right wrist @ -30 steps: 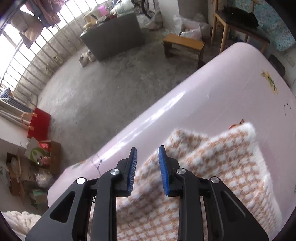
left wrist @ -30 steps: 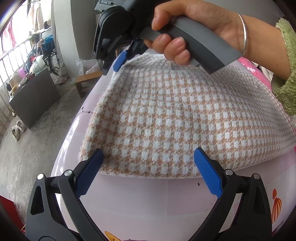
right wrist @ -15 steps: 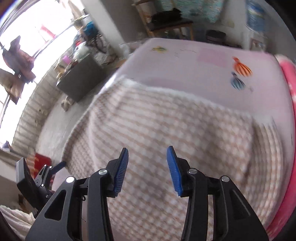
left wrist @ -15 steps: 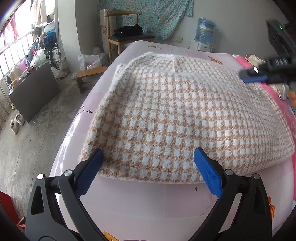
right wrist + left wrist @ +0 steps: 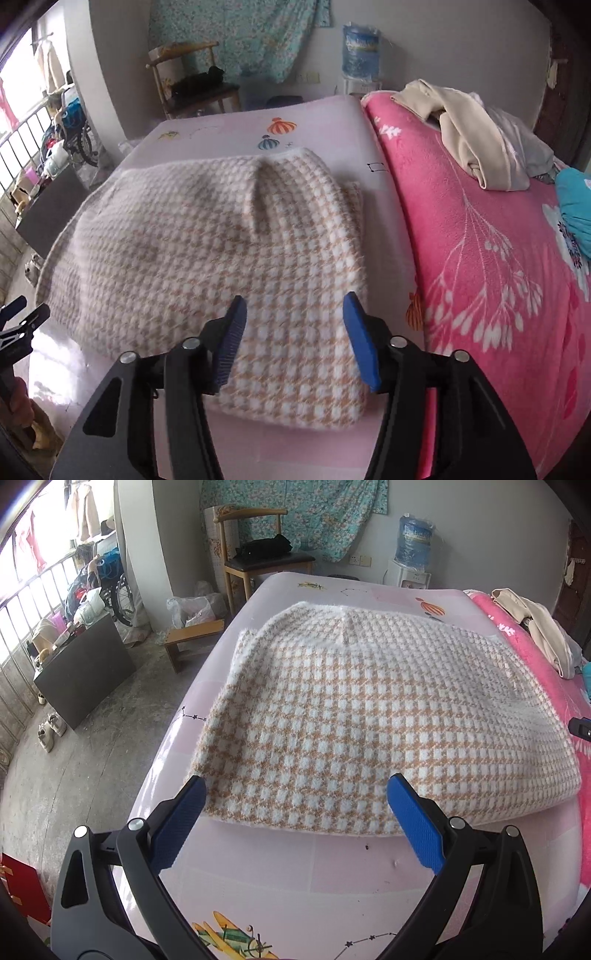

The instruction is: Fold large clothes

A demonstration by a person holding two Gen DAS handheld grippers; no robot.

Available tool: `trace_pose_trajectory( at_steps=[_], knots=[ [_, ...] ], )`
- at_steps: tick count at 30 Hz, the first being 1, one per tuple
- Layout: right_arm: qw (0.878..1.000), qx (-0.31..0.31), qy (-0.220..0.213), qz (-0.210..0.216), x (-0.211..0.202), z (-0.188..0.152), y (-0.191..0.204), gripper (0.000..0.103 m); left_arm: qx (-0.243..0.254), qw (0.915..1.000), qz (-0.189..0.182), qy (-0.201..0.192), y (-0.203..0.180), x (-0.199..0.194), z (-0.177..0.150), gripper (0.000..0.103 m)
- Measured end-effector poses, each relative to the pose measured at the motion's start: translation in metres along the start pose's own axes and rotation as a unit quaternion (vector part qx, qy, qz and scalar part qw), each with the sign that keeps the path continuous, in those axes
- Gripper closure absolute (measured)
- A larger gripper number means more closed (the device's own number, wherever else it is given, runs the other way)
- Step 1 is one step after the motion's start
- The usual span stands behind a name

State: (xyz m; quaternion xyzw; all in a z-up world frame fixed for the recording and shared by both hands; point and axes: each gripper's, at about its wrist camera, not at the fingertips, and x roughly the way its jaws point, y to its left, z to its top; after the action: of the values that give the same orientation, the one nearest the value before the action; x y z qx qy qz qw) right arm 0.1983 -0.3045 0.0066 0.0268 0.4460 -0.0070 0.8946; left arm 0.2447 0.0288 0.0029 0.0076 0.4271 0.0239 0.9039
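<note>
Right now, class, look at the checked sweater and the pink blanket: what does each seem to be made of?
Sweater: a soft, fuzzy knit, probably wool or acrylic; hairy edges, woven-looking tan and white checks. Blanket: likely plush fleece; matte, velvety pile with printed white flowers.

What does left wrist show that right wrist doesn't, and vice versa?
Left wrist only: the small wooden stool on the concrete floor, and the pale shoes by the dark cabinet.

Right wrist only: the turquoise cloth on the pink floral blanket.

Both: the folded tan-and-white checked knit garment lying flat on the pale pink sheet, the beige clothes pile, and both open, empty grippers, left gripper and right gripper.
</note>
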Motion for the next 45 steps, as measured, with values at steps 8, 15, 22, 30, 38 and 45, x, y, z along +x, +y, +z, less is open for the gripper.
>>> trace_pose_trajectory(
  at_steps=[8, 15, 22, 30, 38, 45],
  knots=[
    [0.999, 0.025, -0.030, 0.009, -0.047, -0.065, 0.036, 0.015, 0.017, 0.9998, 0.000, -0.010, -0.030, -0.042, -0.009, 0.008],
    [0.996, 0.017, -0.065, -0.057, -0.069, -0.089, 0.059, 0.006, 0.033, 0.9993, -0.013, -0.010, -0.049, -0.060, -0.019, 0.008],
    [0.993, -0.001, -0.076, -0.088, -0.078, -0.089, 0.076, 0.006, 0.042, 0.9989, -0.015, -0.011, -0.055, -0.067, -0.027, 0.008],
    [0.994, 0.000, -0.068, -0.087, -0.078, -0.085, 0.082, 0.006, 0.040, 0.9990, -0.019, -0.005, -0.053, -0.063, -0.030, 0.008],
    [0.994, -0.003, -0.059, -0.088, -0.075, -0.085, 0.087, 0.006, 0.036, 0.9991, -0.020, 0.001, -0.053, -0.059, -0.031, 0.008],
    [0.994, -0.001, -0.055, -0.092, -0.074, -0.085, 0.084, 0.006, 0.039, 0.9989, -0.025, 0.003, -0.056, -0.059, -0.032, 0.008]
  ],
)
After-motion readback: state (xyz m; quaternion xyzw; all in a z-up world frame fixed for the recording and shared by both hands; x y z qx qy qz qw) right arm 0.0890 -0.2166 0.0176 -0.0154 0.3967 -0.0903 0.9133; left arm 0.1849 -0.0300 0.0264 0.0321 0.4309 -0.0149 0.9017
